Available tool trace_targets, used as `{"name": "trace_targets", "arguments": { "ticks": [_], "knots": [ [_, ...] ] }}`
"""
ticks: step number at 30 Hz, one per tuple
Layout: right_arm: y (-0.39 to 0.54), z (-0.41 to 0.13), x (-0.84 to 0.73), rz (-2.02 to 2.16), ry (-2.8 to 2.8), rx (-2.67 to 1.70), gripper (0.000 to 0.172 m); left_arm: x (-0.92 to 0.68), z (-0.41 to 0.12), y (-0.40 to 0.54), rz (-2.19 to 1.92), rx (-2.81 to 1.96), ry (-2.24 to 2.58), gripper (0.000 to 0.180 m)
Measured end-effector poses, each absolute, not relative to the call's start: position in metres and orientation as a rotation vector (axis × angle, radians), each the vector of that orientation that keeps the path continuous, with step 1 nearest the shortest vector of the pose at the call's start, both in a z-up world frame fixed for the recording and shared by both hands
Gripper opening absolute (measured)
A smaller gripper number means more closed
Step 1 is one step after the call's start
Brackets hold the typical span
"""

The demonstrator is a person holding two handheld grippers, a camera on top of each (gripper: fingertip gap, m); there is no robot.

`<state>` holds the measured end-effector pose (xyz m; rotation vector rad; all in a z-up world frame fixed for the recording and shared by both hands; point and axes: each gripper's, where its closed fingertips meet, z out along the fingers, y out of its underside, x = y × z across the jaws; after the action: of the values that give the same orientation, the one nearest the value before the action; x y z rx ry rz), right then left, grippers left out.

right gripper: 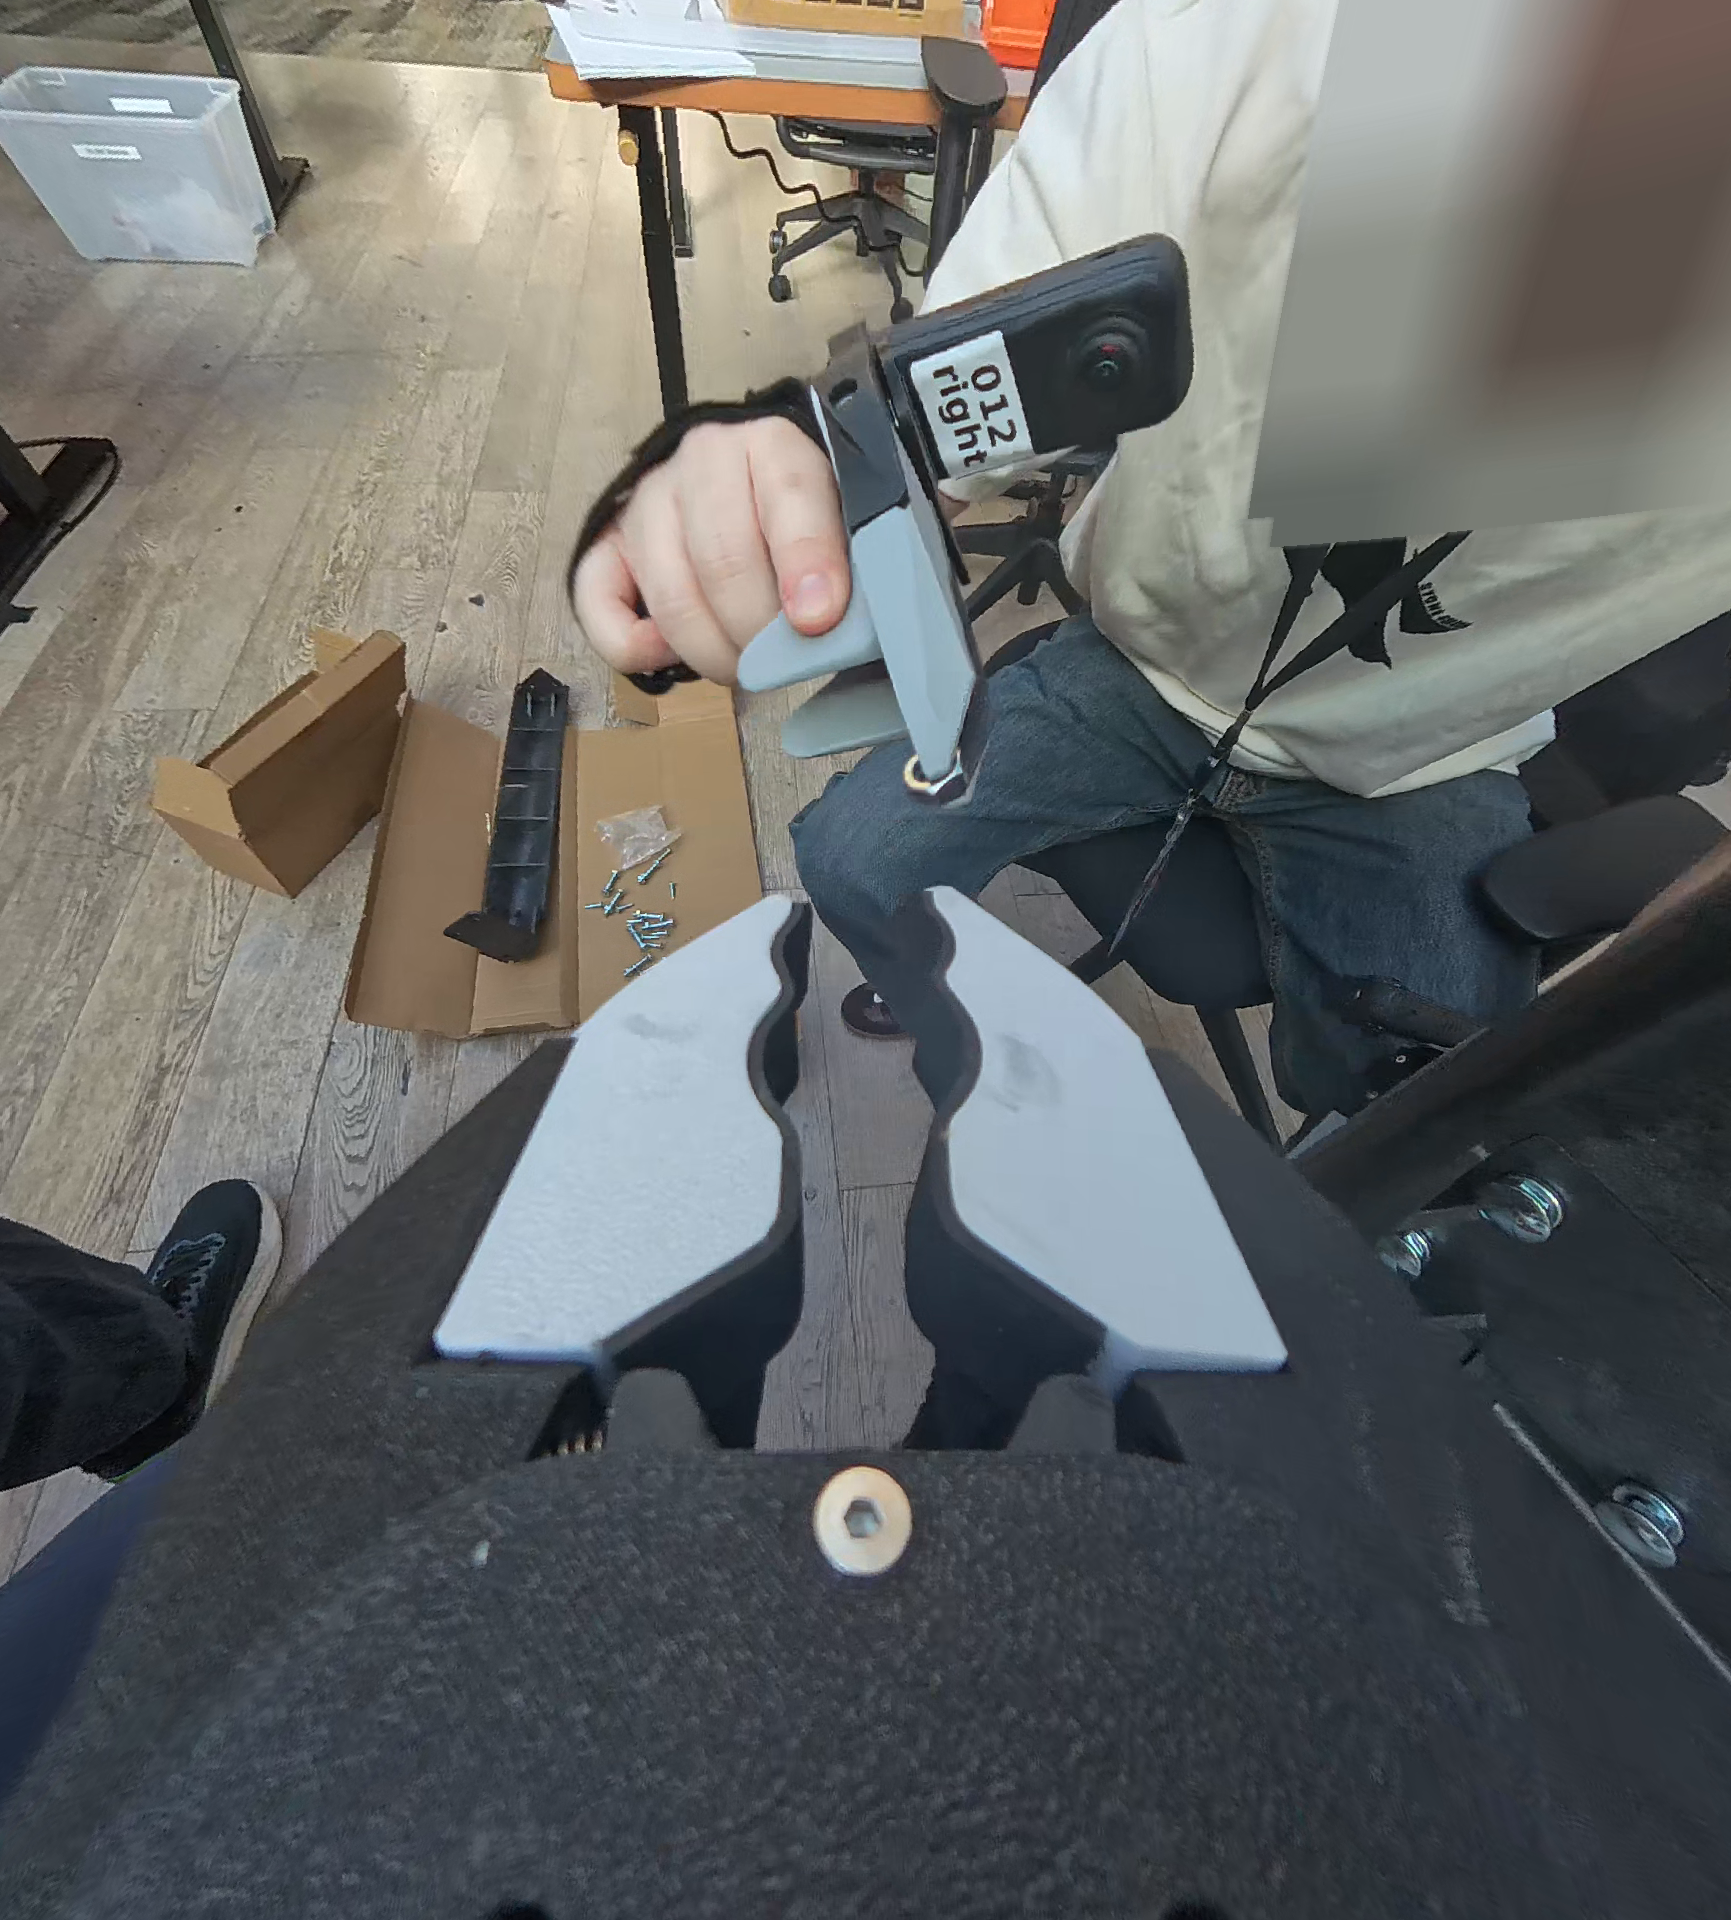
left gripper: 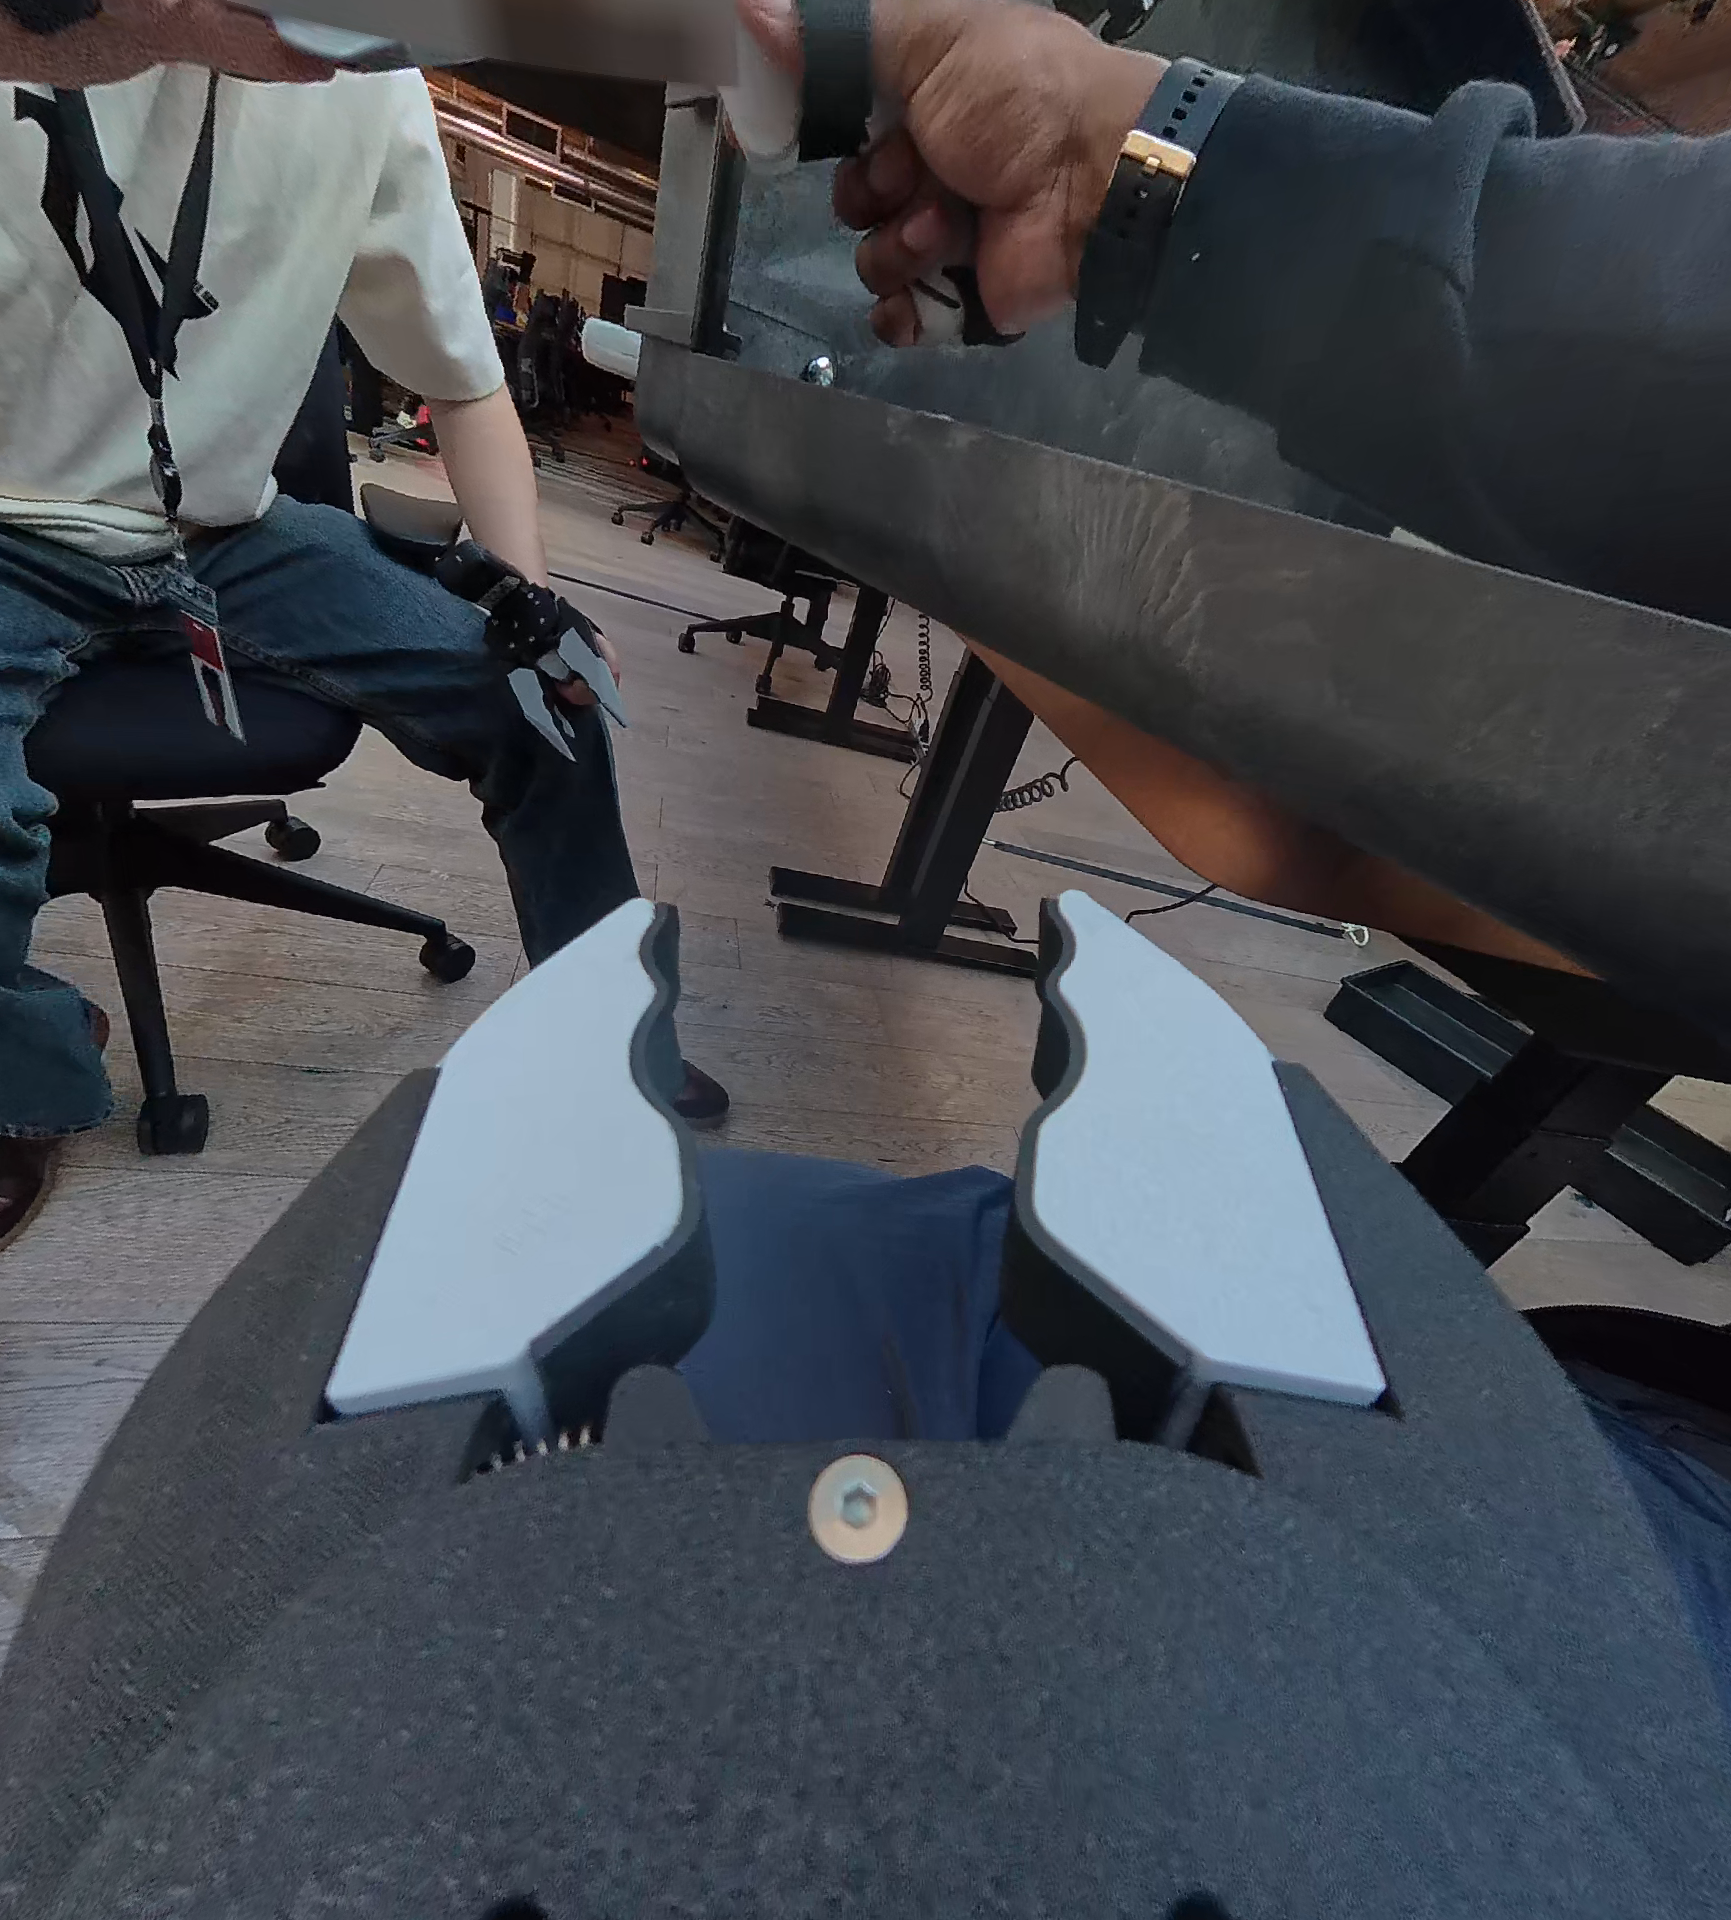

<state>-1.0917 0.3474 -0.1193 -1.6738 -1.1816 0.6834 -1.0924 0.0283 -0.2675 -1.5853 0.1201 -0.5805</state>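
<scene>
- A white sticker [right gripper: 970, 416] with black print sits on a black camera [right gripper: 1069, 353] mounted on another person's hand-held tool [right gripper: 902, 665].
- A small white label [right gripper: 108, 151] on a clear plastic bin [right gripper: 123, 166] is too small to read.
- Dark print on the person's cream shirt [right gripper: 1432, 613] is blurred.
- A badge [left gripper: 212, 675] hangs from a lanyard; unreadable.
</scene>
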Motion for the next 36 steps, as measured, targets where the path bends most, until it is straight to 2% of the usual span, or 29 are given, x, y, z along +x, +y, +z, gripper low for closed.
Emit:
{"name": "trace_targets", "arguments": {
  "ticks": [7,15,20,28,32,36],
  "knots": [
    [0.305,-0.114,-1.032,0.553,-1.151,-1.579,0.021,-1.092,-0.263,0.026,-0.59,-1.56,0.123,0.066],
    [0.28,-0.173,-0.938,0.46,-1.082,-1.661,0.021,-1.069,-0.233,0.04,-0.643,-1.5,0.177,0.069],
    [0.281,-0.184,-0.915,0.502,-1.012,-1.685,0.02,-1.053,-0.204,0.059,-0.672,-1.465,0.188,0.076],
    [0.281,-0.176,-0.918,0.527,-0.984,-1.606,0.017,-1.05,-0.15,0.087,-0.701,-1.369,0.087,0.065],
    [0.278,-0.174,-0.915,0.551,-0.967,-1.539,0.016,-1.046,-0.149,0.096,-0.761,-1.455,0.043,0.063],
    [0.277,-0.174,-0.91,0.57,-0.944,-1.516,0.014,-1.044,-0.148,0.104,-0.62,-1.439,0.057,0.061]
  ]
}}
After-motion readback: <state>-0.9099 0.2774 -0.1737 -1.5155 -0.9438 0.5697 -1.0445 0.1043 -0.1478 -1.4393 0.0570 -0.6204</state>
